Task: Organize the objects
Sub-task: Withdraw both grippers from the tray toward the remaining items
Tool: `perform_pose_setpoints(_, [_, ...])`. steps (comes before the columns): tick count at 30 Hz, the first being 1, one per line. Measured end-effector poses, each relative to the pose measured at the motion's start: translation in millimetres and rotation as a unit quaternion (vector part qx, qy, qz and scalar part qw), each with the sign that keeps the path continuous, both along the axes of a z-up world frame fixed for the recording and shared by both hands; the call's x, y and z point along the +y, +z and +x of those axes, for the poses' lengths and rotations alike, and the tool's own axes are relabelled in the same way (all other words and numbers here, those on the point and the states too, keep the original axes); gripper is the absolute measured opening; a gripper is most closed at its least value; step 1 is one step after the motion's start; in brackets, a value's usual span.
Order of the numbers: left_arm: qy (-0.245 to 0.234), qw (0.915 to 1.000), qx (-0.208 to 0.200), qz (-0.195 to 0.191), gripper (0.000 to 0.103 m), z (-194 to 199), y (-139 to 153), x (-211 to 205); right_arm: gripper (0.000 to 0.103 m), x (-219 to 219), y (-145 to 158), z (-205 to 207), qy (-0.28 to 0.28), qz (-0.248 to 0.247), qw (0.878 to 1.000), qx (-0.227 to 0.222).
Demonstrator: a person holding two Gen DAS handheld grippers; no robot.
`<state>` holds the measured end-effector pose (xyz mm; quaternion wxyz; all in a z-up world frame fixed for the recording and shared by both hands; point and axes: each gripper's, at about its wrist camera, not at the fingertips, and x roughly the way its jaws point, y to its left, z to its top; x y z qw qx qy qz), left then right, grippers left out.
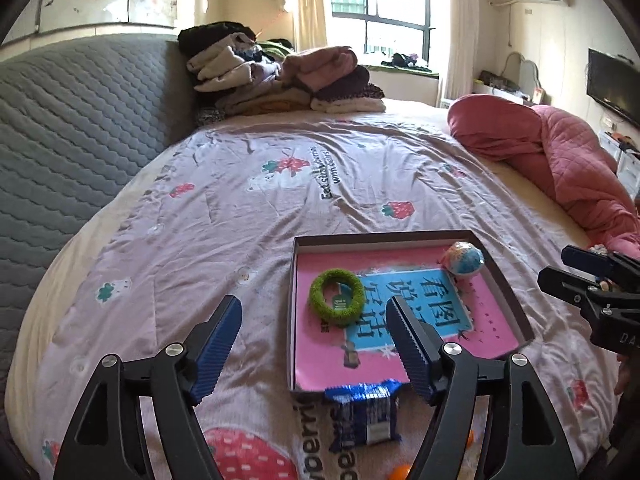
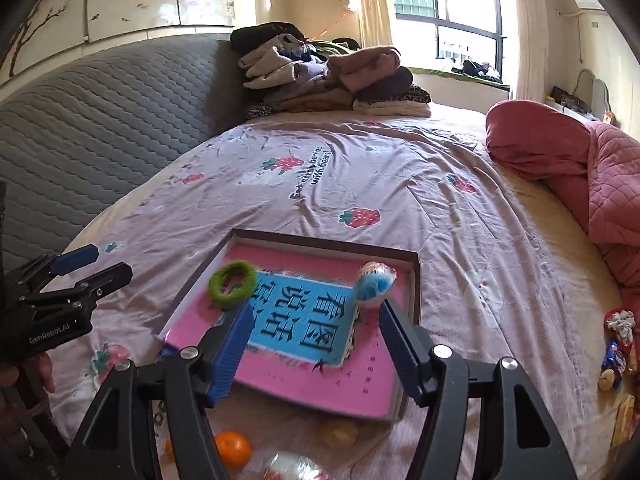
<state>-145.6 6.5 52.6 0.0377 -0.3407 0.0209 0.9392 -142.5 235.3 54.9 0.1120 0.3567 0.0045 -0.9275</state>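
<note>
A shallow brown box (image 1: 505, 280) (image 2: 416, 280) lies on the bed, with a pink and blue book inside. In it lie a green fuzzy ring (image 1: 338, 298) (image 2: 233, 283) and a blue and white ball (image 1: 464, 259) (image 2: 376, 286). A blue snack packet (image 1: 362, 416) lies at the box's near edge. My left gripper (image 1: 316, 344) is open and empty above the packet and the box's near left side. My right gripper (image 2: 316, 344) is open and empty above the box's near edge. An orange (image 2: 233, 449) lies under the right gripper.
The bed has a pink strawberry quilt (image 1: 280, 184). A pile of folded clothes (image 1: 280, 76) sits at the far end. A red blanket (image 1: 560, 160) lies at the right. Small toys and sweets (image 2: 616, 352) lie at the bed's right edge. A grey padded headboard (image 1: 80, 128) is left.
</note>
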Motion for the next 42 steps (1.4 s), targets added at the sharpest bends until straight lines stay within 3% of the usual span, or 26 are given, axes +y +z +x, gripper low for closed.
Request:
perform_pose_setpoints(8, [-0.008,0.9991,0.038,-0.015,0.076,50.3,17.8,7.1,0.069,-6.1,14.5,43.5,0.010,0.004,1.000,0.018])
perform_pose_setpoints(15, [-0.020,0.9989,0.041,-0.007,0.076,88.0,15.7,11.2,0.069,-10.0,17.9,71.7,0.019,0.013,0.999,0.024])
perform_pose_setpoints(28, [-0.026,0.9983,0.052,-0.009,0.076,123.7,26.2,10.7,0.069,-10.1,21.6,109.8,0.020,0.019,0.999,0.039])
perform_pose_setpoints(42, [-0.040,0.9984,0.038,-0.011,0.076,158.3,5.0,27.9,0.069,-12.0,10.5,138.9,0.028,0.016,0.999,0.043])
